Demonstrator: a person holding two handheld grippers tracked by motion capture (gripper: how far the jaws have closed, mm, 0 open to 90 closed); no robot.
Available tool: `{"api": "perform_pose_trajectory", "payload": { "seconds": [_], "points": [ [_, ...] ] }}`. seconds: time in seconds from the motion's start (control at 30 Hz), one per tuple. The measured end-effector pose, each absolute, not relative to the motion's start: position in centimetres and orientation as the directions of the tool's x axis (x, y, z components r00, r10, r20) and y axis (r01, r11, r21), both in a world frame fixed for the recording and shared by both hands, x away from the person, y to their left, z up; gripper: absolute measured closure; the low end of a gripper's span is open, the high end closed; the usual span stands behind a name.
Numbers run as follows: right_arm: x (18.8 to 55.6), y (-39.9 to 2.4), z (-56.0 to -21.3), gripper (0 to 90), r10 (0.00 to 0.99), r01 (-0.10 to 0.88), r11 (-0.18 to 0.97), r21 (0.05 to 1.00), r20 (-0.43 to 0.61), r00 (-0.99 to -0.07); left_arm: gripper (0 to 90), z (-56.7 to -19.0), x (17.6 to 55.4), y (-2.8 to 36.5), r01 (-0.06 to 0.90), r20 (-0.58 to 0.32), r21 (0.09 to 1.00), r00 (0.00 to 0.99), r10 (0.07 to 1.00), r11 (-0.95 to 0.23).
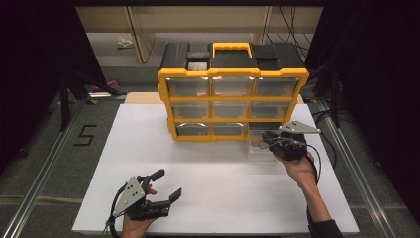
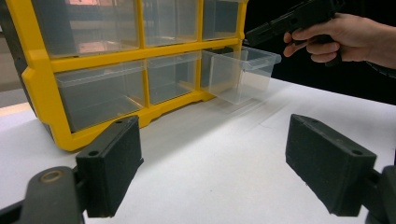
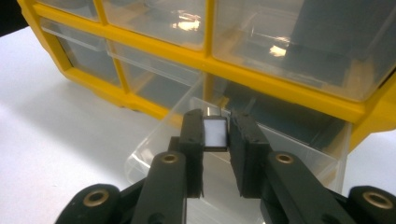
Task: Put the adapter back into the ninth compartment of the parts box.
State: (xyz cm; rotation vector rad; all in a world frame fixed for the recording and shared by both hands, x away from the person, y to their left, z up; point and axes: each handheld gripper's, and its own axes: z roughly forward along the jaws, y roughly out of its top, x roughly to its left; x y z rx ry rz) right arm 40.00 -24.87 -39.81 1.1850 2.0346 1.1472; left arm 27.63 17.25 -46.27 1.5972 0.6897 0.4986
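Note:
A yellow-framed organizer (image 1: 233,99) with clear drawers stands at the back of the white board (image 1: 198,168). Its bottom right drawer (image 1: 262,146) is pulled out onto the board. My right gripper (image 1: 267,136) hovers over that drawer (image 3: 159,144), shut on a small white block with dark edges (image 3: 215,133). In the left gripper view the drawer (image 2: 240,74) sticks out of the organizer (image 2: 116,70), with the right gripper (image 2: 261,35) above it. My left gripper (image 1: 168,184) is low at the front left of the board, open, with nothing between its pads (image 2: 112,163).
The other drawers of the organizer are shut and look empty. A black "5" mark (image 1: 85,135) is on the grey floor to the left. Metal rails (image 1: 346,153) run along both sides of the board. A wooden strip (image 1: 141,97) lies behind the organizer.

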Motion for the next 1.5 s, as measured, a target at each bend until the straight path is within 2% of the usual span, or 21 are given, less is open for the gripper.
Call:
{"api": "perform_pose_trajectory", "payload": {
  "seconds": [0.37,0.47,0.57,0.63,0.87,1.07,1.23,1.5],
  "points": [
    [40.3,-25.2,-40.4,75.7,0.887,0.465,0.254,0.848,-0.012,-0.462,18.3,-46.3,27.7,17.2,0.149,-0.07,0.987,0.727,0.683,-0.057],
    [40.4,-25.2,-40.2,61.1,0.889,0.472,0.242,0.848,0.001,-0.458,18.3,-46.3,27.7,17.2,0.149,-0.07,0.987,0.728,0.683,-0.057],
    [40.0,-25.0,-39.6,55.3,0.883,0.462,0.221,0.859,0.025,-0.469,18.3,-46.3,27.7,17.2,0.151,-0.072,0.987,0.728,0.681,-0.057],
    [39.4,-24.3,-38.8,50.7,0.872,0.431,0.239,0.87,0.002,-0.489,18.3,-46.3,27.7,17.2,0.152,-0.071,0.987,0.729,0.681,-0.06],
    [38.8,-23.1,-38.4,46.5,0.853,0.408,0.271,0.872,-0.021,-0.521,18.3,-46.3,27.6,17.3,0.151,-0.072,0.987,0.729,0.681,-0.057],
    [38.5,-22.8,-38.2,43.2,0.847,0.403,0.269,0.875,-0.016,-0.531,18.2,-46.3,27.6,17.3,0.152,-0.073,0.987,0.73,0.68,-0.057],
    [38.1,-22.4,-37.8,36.5,0.845,0.393,0.271,0.879,-0.022,-0.534,18.1,-46.3,27.7,17.2,0.155,-0.075,0.986,0.732,0.677,-0.057],
    [37.6,-22.0,-37.4,33.0,0.837,0.379,0.26,0.888,-0.012,-0.546,18.1,-46.3,27.7,17.3,0.155,-0.077,0.986,0.733,0.676,-0.056]
  ]
}}
